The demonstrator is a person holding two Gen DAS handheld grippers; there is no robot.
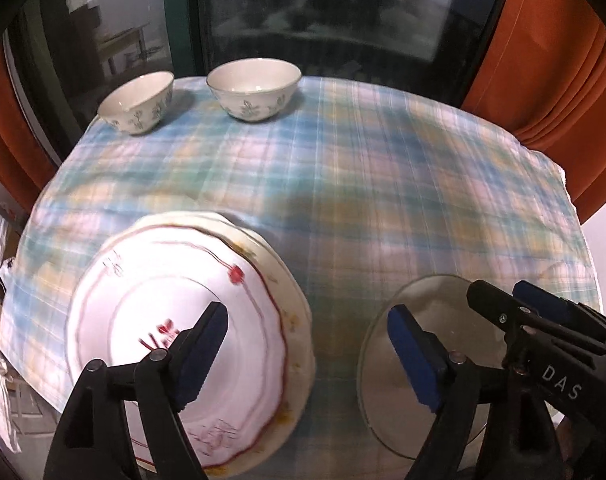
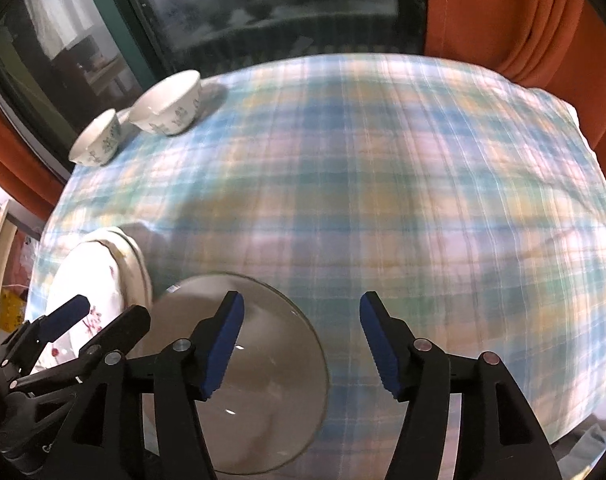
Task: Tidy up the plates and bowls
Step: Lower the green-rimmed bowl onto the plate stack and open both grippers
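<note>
Two grippers, left gripper (image 1: 307,344) and right gripper (image 2: 301,344), stand spread, holding nothing. Glass plate (image 2: 259,380) lies at seven o'clock under the right; the white plates (image 1: 175,312), probably stacked, sit nearer the left.

Counter (image 2: 383,168) lies bare from centre to three o'clock; bowls (image 2: 167,104) at eleven, stacked plates (image 1: 191,320) at eight.

White scalloped plate with red trim (image 1: 191,320) stacked on a cream plate (image 1: 287,280) at the near left, clear glass plate (image 2: 263,380) flat just beside them, two white floral bowls (image 1: 254,90) (image 1: 137,103) upright at the far left edge
</note>
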